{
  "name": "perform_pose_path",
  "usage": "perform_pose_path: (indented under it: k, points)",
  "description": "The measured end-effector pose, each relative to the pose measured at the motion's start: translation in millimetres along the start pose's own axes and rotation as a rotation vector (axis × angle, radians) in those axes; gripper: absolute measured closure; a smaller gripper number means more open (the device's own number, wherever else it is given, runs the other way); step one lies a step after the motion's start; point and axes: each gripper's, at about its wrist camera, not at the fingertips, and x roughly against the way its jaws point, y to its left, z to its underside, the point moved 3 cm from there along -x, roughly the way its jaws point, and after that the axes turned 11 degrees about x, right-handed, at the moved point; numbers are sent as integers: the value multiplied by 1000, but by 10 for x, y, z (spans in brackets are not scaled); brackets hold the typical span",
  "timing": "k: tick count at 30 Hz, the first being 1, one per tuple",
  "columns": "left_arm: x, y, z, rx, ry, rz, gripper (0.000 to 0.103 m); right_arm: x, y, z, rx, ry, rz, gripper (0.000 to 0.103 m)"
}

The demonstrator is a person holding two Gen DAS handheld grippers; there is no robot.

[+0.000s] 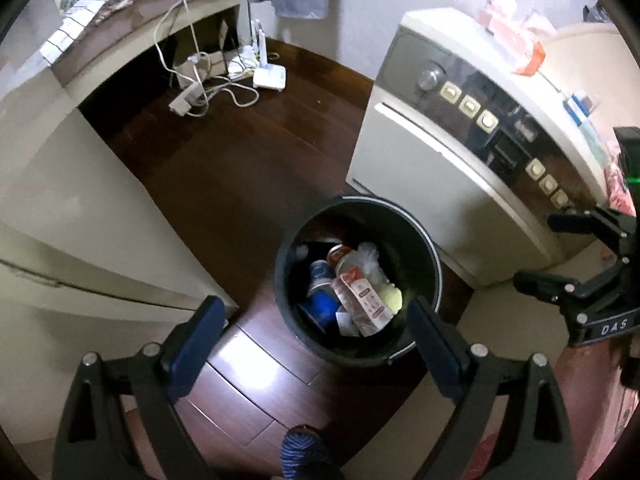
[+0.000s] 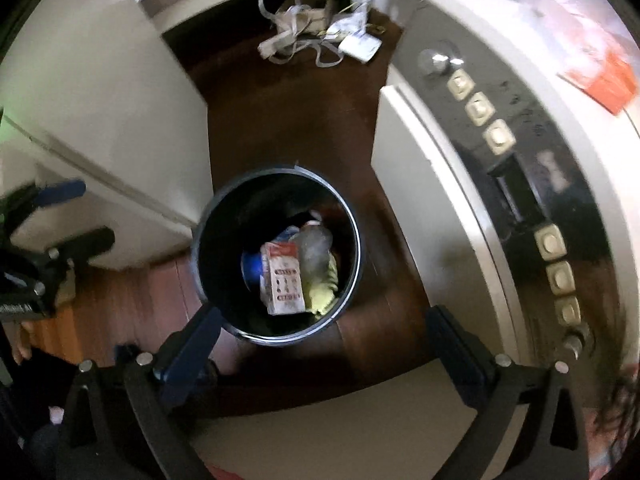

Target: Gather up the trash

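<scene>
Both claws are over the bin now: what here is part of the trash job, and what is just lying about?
Job:
- black bin on the wood floor
- trash inside: carton, blue cup, clear plastic
- left claw, right claw, both open, empty

Lying about:
- cables and power strip
- cabinet control panel
- orange pack

1. Both views are dim indoors, with black fisheye vignetting in the corners.
2. Left wrist view: sharp; a bright glare patch lies on the wood floor [image 1: 256, 364] at 7 o'clock.
3. The trash bin [image 1: 424, 240] interior is deep in shadow.
4. Right wrist view: blurred throughout, worst at 1 to 3 o'clock on the cabinet [image 2: 520, 184].
5. Straight edges bow strongly near the rims.
</scene>
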Motion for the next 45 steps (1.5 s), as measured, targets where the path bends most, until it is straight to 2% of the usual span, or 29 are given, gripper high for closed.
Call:
perform_pose_path:
  k: [9,14,20,25,32,40,45]
  points:
    - [735,-106,94,7,-109,-1,10,762,321,100,-62,-89,20,0]
    - [1314,-39,209,17,-201,-12,10,1273,588,245,-67,-145,35,0]
    - [1785,91,431,51,-278,-29,10,1826,993,442,-84,-218,71,0]
    - [2123,254,551,104,-332,-41,10,2153,1299,523,-69,-265,92,0]
    - [2723,523,724,154,-465,-75,10,2621,1773,559,-58,-345,113,0]
    - [3152,819,882,188,-537,-103,10,2999,2323,606,-14,-405,129,0]
    - [3356,947,947,202,-573,-108,10,3154,2533,628,3,-431,144,0]
